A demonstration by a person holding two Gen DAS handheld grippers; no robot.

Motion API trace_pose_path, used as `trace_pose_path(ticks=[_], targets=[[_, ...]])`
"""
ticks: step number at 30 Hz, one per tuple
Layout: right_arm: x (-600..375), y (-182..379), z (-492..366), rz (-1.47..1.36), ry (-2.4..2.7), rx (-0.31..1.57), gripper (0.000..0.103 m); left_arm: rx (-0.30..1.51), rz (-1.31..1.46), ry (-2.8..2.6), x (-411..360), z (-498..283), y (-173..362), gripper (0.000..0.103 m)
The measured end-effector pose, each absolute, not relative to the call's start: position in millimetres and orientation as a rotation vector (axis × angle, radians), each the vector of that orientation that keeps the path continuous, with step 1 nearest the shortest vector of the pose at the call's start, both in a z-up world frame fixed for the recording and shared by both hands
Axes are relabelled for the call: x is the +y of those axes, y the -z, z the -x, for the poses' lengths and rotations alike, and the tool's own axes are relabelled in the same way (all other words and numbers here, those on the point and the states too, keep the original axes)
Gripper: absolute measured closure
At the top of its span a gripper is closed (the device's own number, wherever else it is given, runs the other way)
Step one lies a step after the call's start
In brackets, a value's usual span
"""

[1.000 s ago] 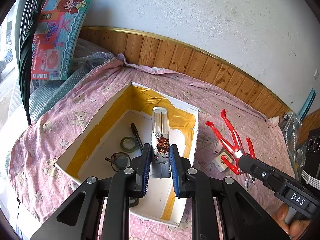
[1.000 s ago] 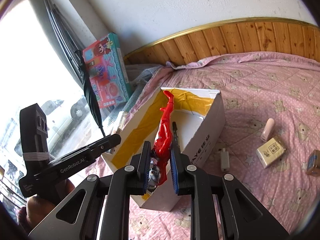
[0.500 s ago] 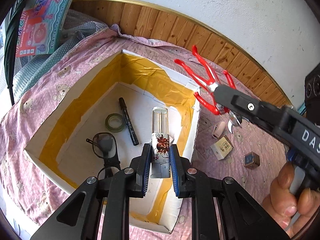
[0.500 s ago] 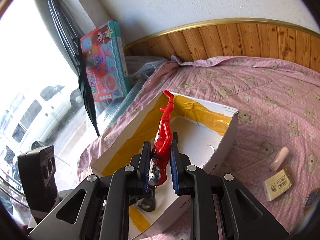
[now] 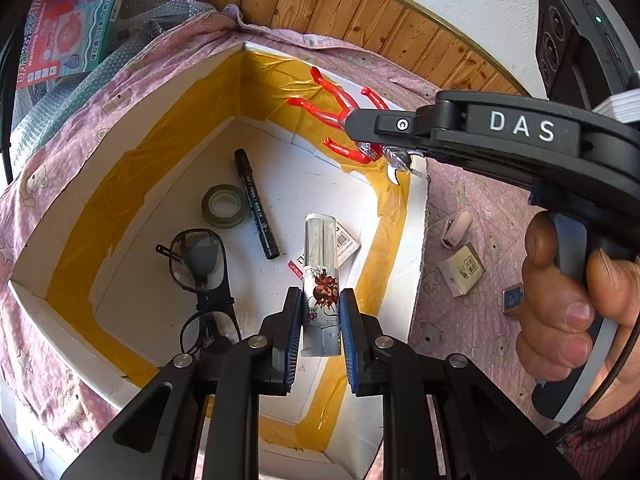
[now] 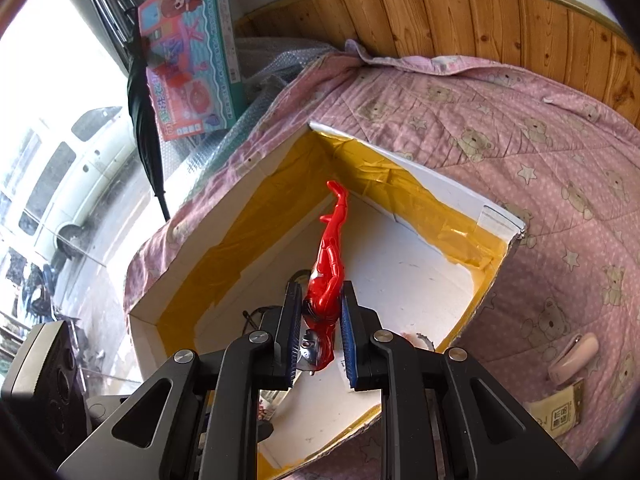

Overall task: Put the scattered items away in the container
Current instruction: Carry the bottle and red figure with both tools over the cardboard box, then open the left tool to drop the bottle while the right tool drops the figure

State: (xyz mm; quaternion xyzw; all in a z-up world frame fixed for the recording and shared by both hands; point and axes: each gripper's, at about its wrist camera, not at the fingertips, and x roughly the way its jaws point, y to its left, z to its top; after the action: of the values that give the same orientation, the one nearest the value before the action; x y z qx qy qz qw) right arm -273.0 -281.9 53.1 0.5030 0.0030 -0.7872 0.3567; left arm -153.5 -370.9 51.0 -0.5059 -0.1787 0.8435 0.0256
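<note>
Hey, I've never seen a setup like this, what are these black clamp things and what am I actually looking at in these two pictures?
They are hand-held grippers, one in each of a person's hands, each with a wide-angle camera looking along its two fingers. So each picture is one gripper's own view.

The left gripper clamps a clear tube with a printed label. The right gripper clamps a red toy figure; the left view shows it from the side, with the hand on its handle.

Both hang over a white box lined with yellow tape, on a pink quilt. Inside lie glasses, a black marker and a tape roll. A few small packets lie outside on the quilt.
</note>
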Motion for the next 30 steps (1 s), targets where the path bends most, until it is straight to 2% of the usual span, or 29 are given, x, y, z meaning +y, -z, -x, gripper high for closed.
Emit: trace_pose_path(ticks=[7,18,20,22,23,30], targets=[[-297,-39,293,-1.361,2.011,0.104,0.084,-0.58,1.589,-2.583,-378,161,-46,0.083],[-308,-34,316,-1.372,2.053,0.137,0.082,-0.594,1.629,-2.56,-380,170,-35,0.083],[-302,-33,321,-1.386,2.067,0.123,0.072,-0.577,1.645,-2.559,-380,172,-33,0.079],[-295,-34,323,-1.383,2.083,0.089,0.069,-0.605,1.654,-2.541,-380,172,-31,0.062],[-292,-35,323,-1.379,2.087,0.079,0.069,-0.609,1.654,-2.542,-380,171,-31,0.059],[-279,-48,309,-1.315,2.12,-0.012,0.069,-0.649,1.618,-2.553,-385,167,-34,0.058]])
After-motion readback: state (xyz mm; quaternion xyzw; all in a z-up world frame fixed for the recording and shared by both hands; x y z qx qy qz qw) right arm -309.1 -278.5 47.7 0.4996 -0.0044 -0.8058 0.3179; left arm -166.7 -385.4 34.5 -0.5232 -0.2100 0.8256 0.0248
